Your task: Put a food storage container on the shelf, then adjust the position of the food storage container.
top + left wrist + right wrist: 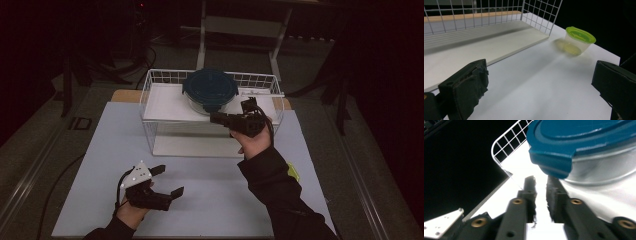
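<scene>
The right tongs [541, 181], slightly parted and empty, sit just beside the blue-lidded container [210, 90] (in the wire basket [150, 95]). The left tongs [167, 181] gape wide over the desk [210, 200].

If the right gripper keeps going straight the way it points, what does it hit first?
Probably the clear round container with the blue lid: the right gripper points at its lid tab, just short of touching.

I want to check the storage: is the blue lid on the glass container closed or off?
Closed. The blue lid sits flat on the glass container, and its clip tab is folded down over the rim.
</scene>
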{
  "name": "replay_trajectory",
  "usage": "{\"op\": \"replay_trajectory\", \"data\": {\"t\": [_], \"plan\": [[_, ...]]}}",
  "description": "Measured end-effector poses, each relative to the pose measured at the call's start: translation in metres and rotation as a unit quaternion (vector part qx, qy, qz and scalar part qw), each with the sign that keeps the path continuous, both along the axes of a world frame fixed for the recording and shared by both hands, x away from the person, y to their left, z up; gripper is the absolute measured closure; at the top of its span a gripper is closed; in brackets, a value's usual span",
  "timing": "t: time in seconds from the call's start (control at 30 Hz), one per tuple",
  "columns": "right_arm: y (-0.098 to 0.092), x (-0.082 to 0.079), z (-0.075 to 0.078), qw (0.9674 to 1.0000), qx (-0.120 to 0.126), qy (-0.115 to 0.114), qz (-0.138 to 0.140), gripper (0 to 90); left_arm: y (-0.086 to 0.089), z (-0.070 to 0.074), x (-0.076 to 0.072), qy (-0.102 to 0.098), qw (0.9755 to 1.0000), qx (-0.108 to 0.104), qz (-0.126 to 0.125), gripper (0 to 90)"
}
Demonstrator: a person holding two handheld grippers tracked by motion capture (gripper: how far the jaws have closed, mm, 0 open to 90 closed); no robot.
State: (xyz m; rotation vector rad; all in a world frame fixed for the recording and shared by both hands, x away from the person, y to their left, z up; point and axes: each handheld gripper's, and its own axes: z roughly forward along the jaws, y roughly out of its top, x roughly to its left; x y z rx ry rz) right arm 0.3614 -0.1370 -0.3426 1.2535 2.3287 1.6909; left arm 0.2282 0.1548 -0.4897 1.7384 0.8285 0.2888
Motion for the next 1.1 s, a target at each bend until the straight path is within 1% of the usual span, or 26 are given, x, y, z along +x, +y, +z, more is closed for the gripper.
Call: {"op": "replay_trajectory", "data": {"t": [0.07,0.13,0.17,0.23,0.37,0.4,0.47,0.5,0.53,0.6,0.63,0.7,0.77,0.8,0.83,0.9,0.97,1.0,1.07,1.1], "plan": [[-0.004,-0.006,-0.001,1.0,-0.002,-0.005,0.005,68.3,0.001,0.001,0.0,0.0,0.9999,0.005,-0.009,0.3],[-0.008,-0.012,-0.004,0.9998,-0.007,-0.016,0.006,61.2,0.002,0.002,-0.002,-0.004,0.9997,0.018,-0.014,0.3],[-0.01,-0.015,-0.005,0.9997,-0.008,-0.02,0.008,58.0,0.003,0.003,-0.003,-0.005,0.9996,0.019,-0.018,0.3],[-0.017,-0.02,-0.008,0.9997,-0.001,-0.022,0.008,51.9,0.005,0.005,-0.005,-0.006,0.9994,0.027,-0.021,0.3],[-0.027,-0.032,-0.014,0.9993,-0.002,-0.035,0.013,39.6,0.012,0.007,-0.009,-0.009,0.9995,0.022,-0.02,0.3],[-0.03,-0.035,-0.015,0.9992,0.002,-0.038,0.013,36.5,0.013,0.006,-0.01,-0.009,0.9996,0.019,-0.02,0.3],[-0.037,-0.041,-0.017,0.9991,0.017,-0.037,0.01,29.6,0.015,0.004,-0.01,-0.01,0.9996,0.02,-0.015,0.3],[-0.04,-0.044,-0.018,0.9988,0.022,-0.04,0.02,25.2,0.016,0.003,-0.01,-0.01,0.9997,0.018,-0.015,0.2],[-0.043,-0.047,-0.019,0.9986,0.025,-0.041,0.022,23.6,0.016,0.001,-0.01,-0.009,0.9997,0.015,-0.014,0.3],[-0.049,-0.054,-0.021,0.9983,0.018,-0.052,0.02,22.5,0.016,-0.003,-0.009,-0.005,0.9998,0.017,-0.012,0.3],[-0.052,-0.057,-0.022,0.998,0.014,-0.059,0.018,20.8,0.016,-0.004,-0.009,-0.003,0.9998,0.016,-0.013,0.3],[-0.058,-0.063,-0.026,0.9968,0.007,-0.077,0.021,20.7,0.015,-0.006,-0.009,-0.002,0.9998,0.016,-0.011,0.3],[-0.065,-0.067,-0.03,0.9963,0.012,-0.082,0.025,18.6,0.016,-0.007,-0.008,-0.004,0.9998,0.016,-0.011,0.3],[-0.069,-0.069,-0.031,0.9962,0.013,-0.082,0.025,16.1,0.016,-0.007,-0.009,-0.005,0.9998,0.014,-0.009,0.3],[-0.073,-0.071,-0.033,0.996,0.014,-0.085,0.024,15.5,0.017,-0.007,-0.009,-0.006,0.9999,0.012,-0.008,0.3],[-0.082,-0.075,-0.036,0.9953,0.008,-0.094,0.02,15.5,0.018,-0.008,-0.009,-0.01,0.9999,0.012,-0.006,0.3],[-0.092,-0.08,-0.039,0.9952,0.012,-0.096,0.016,15.0,0.018,-0.009,-0.01,-0.01,0.9999,0.009,-0.008,0.3],[-0.096,-0.083,-0.041,0.995,0.01,-0.098,0.013,14.8,0.019,-0.009,-0.01,-0.009,0.9999,0.009,-0.007,0.3],[-0.104,-0.089,-0.044,0.9945,-0.008,-0.105,0.004,14.7,0.019,-0.01,-0.01,-0.008,0.9999,0.008,-0.007,0.3],[-0.108,-0.092,-0.045,0.9941,-0.009,-0.108,-0.002,14.0,0.019,-0.011,-0.01,-0.008,0.9999,0.005,-0.009,0.3]]}}
